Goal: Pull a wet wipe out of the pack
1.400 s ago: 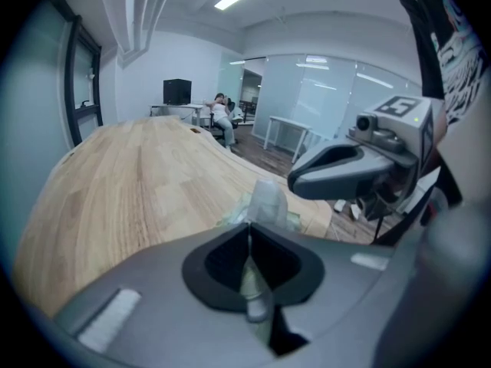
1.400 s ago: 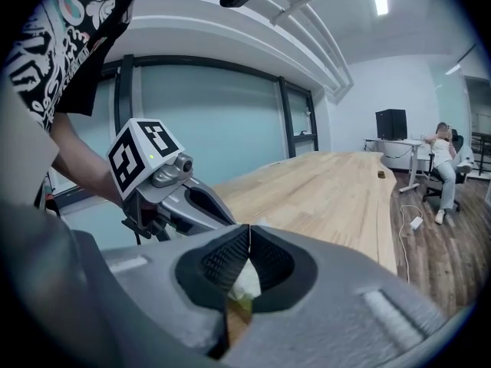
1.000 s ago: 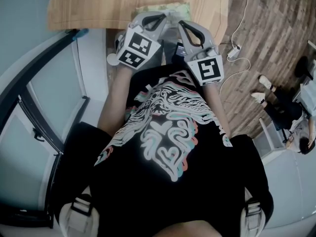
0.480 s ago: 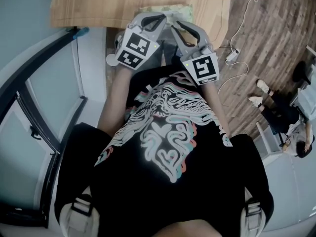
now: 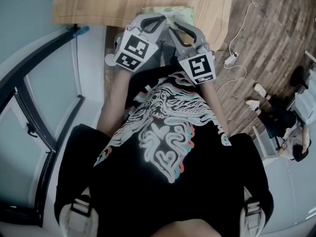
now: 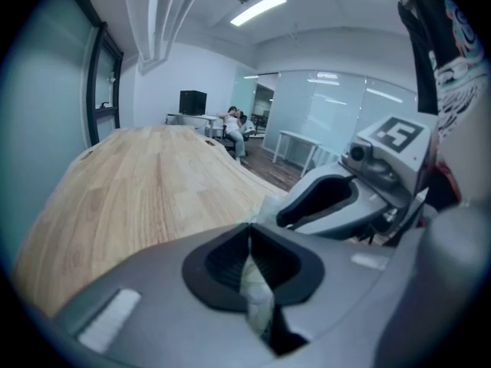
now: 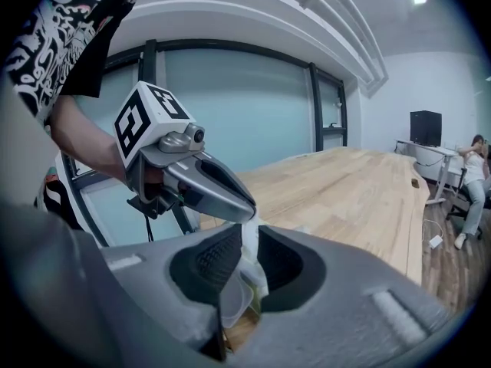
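Wooden table [image 5: 98, 4] holds pack [image 5: 168, 9] at near edge.

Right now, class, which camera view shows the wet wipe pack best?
The head view: the green pack lies at the table's near edge. The left gripper view shows only pale material pinched between its jaws; the right gripper view, the same.

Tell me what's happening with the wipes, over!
Left gripper shut, pinching the pack at the table edge. Right gripper shut on the white wet wipe. Nothing in the way. Over.
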A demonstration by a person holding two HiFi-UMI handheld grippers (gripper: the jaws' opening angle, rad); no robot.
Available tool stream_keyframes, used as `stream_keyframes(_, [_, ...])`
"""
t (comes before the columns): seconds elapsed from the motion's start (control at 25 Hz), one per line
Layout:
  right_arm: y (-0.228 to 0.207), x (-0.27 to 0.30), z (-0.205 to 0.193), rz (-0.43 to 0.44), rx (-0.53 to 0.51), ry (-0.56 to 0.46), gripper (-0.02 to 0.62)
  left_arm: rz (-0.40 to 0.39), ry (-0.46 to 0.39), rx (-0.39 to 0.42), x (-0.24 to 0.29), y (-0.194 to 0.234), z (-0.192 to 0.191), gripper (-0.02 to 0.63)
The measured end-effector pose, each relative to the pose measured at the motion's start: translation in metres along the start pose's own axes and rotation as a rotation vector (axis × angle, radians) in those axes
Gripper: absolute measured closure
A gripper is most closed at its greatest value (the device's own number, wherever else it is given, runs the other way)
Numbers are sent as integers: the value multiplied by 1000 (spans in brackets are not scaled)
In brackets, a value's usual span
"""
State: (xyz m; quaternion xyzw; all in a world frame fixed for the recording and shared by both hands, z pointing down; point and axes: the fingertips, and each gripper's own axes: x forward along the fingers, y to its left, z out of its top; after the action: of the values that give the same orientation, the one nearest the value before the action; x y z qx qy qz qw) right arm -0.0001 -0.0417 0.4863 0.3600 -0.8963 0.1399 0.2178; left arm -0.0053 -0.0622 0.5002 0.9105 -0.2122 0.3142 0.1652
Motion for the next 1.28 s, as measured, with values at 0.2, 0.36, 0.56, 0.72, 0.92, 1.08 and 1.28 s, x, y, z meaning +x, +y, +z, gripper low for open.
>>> stream_keyframes(0.2, [-2, -1, 1, 3, 8, -3, 529, 12, 0, -3, -5, 0, 0, 609])
stream_keyframes(0.36, [-5, -1, 4, 2, 0, -6, 529, 25, -5, -7, -9, 4, 1, 609])
stream_keyframes(0.56, [-1, -2, 7, 12, -8, -4, 529, 33, -9, -6, -15, 6, 3, 609])
stream_keyframes(0.72, [-1, -1, 10, 10, -14, -10, 529, 30, -20, 8, -18, 5, 9, 609])
stream_keyframes(0.92, [3, 7, 15, 29, -43, -7, 529, 21, -36, 24, -22, -2, 16, 609])
stream_keyframes(1.08, [7, 10, 17, 45, -53, -1, 529, 14, -47, 37, -26, -5, 19, 609])
stream_keyframes(1.28, [8, 12, 16, 51, -63, 4, 529, 17, -67, 36, -34, -3, 23, 609])
